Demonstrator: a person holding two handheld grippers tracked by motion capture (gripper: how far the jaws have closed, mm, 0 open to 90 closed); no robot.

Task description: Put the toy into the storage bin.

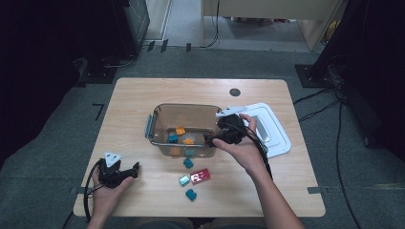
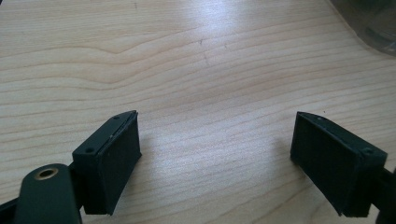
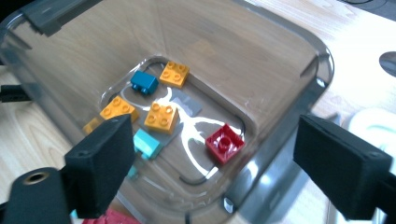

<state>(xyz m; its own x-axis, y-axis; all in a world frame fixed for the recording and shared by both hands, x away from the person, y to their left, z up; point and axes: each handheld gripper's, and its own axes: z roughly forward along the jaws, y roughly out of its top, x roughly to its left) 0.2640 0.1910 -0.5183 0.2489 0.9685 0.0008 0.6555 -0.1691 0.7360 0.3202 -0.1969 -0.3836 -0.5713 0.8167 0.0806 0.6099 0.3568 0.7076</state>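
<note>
Nearest you, by the front edge of the table (image 1: 143, 90), lie the loose bricks: a teal brick (image 1: 191, 194) closest, then a silvery-green brick (image 1: 184, 180) touching a red plate brick (image 1: 200, 176), and another teal brick (image 1: 188, 163) just outside the front wall of the clear bin (image 1: 152, 125).

Your right gripper (image 1: 210, 140) hangs over the bin's right front corner, pointing into it. Its jaws stand wide apart with nothing between the pads; in the right gripper view the red brick (image 3: 225, 143) lies on the bin floor below and between them, apart from both. That brick looks delivered.

Inside the bin there are also orange bricks, among them one (image 3: 161, 116) near the middle, plus a blue brick (image 3: 143, 82) toward the far side.

Your left gripper (image 1: 136, 169) rests near the table's front left corner, jaws wide and empty over bare wood (image 2: 196, 70).

The next pick turns on this: the loose bricks lie toward you from the right gripper, out over the bin's front wall, roughly between your two hands. The teal brick by the wall is closest to your right gripper, and the red plate brick's long axis runs roughly along the front edge. The white lid (image 1: 279, 138) lies beyond your right hand, clear of that path.
</note>
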